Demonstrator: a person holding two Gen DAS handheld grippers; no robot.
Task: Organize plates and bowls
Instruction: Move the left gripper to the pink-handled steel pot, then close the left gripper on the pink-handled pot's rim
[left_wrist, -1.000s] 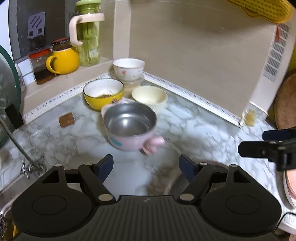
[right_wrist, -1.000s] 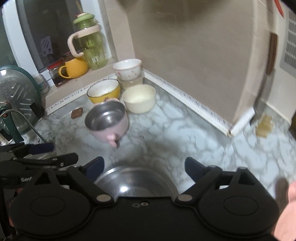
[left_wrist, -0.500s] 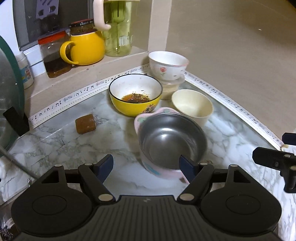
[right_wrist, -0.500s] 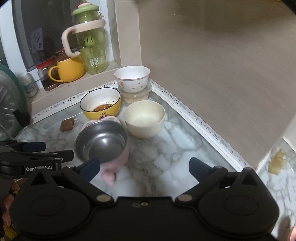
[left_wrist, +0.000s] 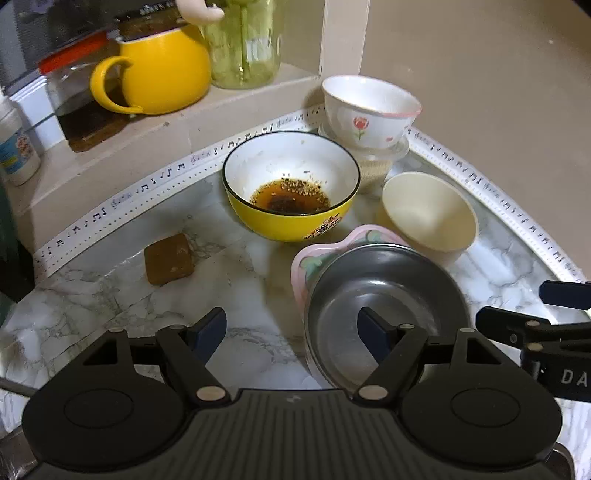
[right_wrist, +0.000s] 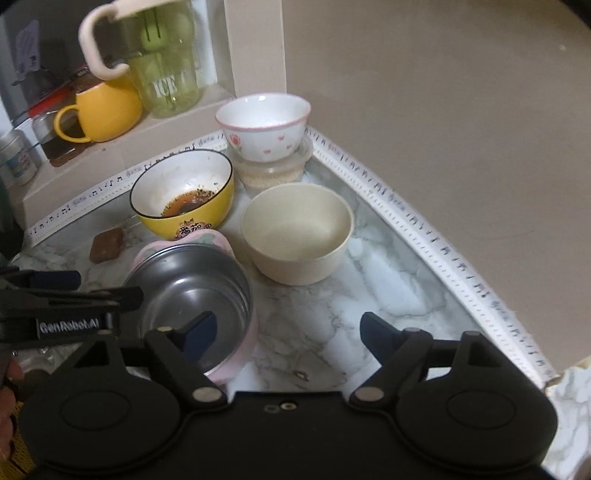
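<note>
A pink bowl with a steel lining (left_wrist: 388, 288) (right_wrist: 192, 280) stands on the marble counter (left_wrist: 110, 302). Behind it are a yellow bowl with sauce dregs (left_wrist: 291, 188) (right_wrist: 183, 192), a cream bowl (left_wrist: 428, 214) (right_wrist: 295, 229) and a white flowered bowl (left_wrist: 369, 107) (right_wrist: 262, 125) resting on a clear lidded tub. My left gripper (left_wrist: 292, 330) is open and straddles the pink bowl's left wall. My right gripper (right_wrist: 288, 328) straddles its right wall, one finger inside; its jaws are closing and the pads do not press on the wall.
A brown block (left_wrist: 169, 258) lies on the counter left of the bowls. A yellow mug (left_wrist: 162, 70), a green jug (right_wrist: 162, 74) and jars stand on the ledge behind. Beige walls close the corner at the back and right.
Both grippers have come forward and down to the pink bowl, which now sits under their fingers. The right jaws stand a little narrower than half a second ago.
</note>
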